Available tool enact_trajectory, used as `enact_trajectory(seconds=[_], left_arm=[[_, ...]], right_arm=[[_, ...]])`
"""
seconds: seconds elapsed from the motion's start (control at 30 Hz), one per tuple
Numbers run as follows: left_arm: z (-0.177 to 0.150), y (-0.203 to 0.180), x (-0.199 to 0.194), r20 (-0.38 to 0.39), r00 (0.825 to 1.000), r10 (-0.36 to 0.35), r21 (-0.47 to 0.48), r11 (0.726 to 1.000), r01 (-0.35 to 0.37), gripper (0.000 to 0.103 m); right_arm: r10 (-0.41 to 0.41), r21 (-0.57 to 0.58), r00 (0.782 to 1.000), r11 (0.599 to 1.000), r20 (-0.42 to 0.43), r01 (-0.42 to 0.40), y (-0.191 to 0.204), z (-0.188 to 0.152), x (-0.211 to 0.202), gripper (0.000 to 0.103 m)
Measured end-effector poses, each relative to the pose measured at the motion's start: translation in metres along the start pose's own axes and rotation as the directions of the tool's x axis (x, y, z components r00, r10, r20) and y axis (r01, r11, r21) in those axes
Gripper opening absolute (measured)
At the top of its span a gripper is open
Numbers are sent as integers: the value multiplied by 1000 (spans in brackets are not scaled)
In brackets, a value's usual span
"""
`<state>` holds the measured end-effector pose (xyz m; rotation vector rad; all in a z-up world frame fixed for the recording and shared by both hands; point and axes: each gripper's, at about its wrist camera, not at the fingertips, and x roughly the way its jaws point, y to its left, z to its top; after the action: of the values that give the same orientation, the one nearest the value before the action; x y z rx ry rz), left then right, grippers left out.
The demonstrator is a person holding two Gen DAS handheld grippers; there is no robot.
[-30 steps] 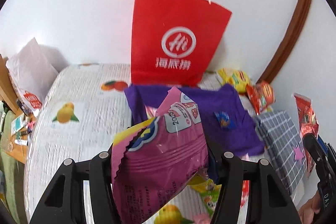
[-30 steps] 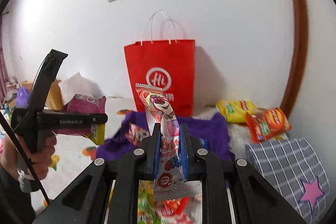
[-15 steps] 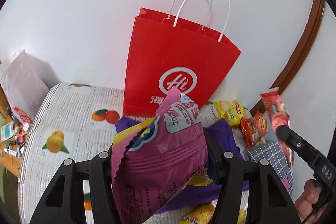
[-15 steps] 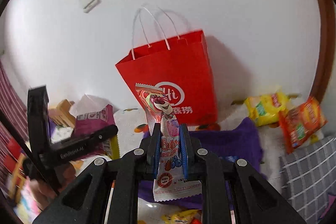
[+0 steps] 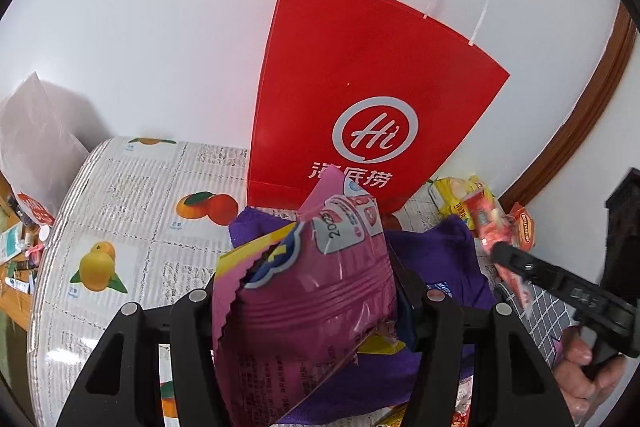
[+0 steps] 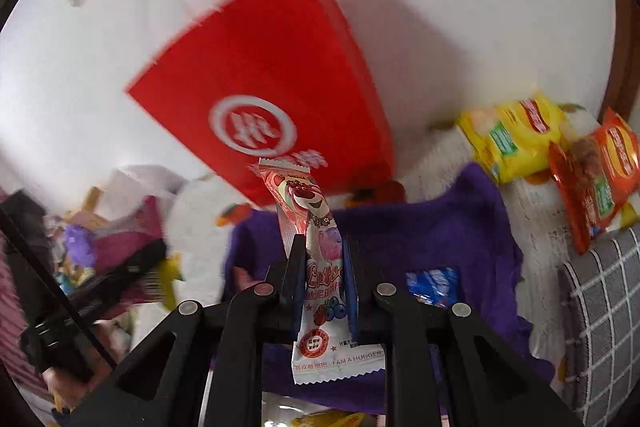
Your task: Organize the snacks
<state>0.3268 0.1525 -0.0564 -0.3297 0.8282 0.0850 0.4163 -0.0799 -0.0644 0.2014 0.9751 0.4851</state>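
Legibly: red bag (image 5: 360,99) "Hi" | strip packet (image 6: 320,267) "I AM A HUGGER"

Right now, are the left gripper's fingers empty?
No, the left gripper is clamped on a magenta snack bag.

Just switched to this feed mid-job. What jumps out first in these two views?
The tall red paper bag with white handles, standing against the wall behind the purple cloth. Next, each gripper's load: the left gripper is clamped on a magenta snack packet, and the right gripper pinches a slim bear-print candy packet.
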Motion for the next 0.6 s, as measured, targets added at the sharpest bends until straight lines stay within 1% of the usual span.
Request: enact_trajectory(seconds=[0.07,0.2,0.37,0.47,0.6], left_arm=[[0,0,3,-5,1000,1,2,1000,-1,58],[-2,-3,8,-17,1000,16,12,1000,-16,58],[-4,-9,12,-27,999,20,18,1000,-20,58],[-5,-12,12,-25,999,21,29,999,-20,58],[-5,-15,9,-18,1000,16,37,999,-16,58]], right_arm=[[-17,-13,1000,1000,6,17,-1,-1,3,17],[-30,-39,999,999,-14,29,0,-3,3,18],[-93,-49,996,994,10,94,2,-1,-4,18],[-71,-33,997,997,2,71,-1,0,-6,18],[-80,-33,997,996,7,80,0,0,-7,18]])
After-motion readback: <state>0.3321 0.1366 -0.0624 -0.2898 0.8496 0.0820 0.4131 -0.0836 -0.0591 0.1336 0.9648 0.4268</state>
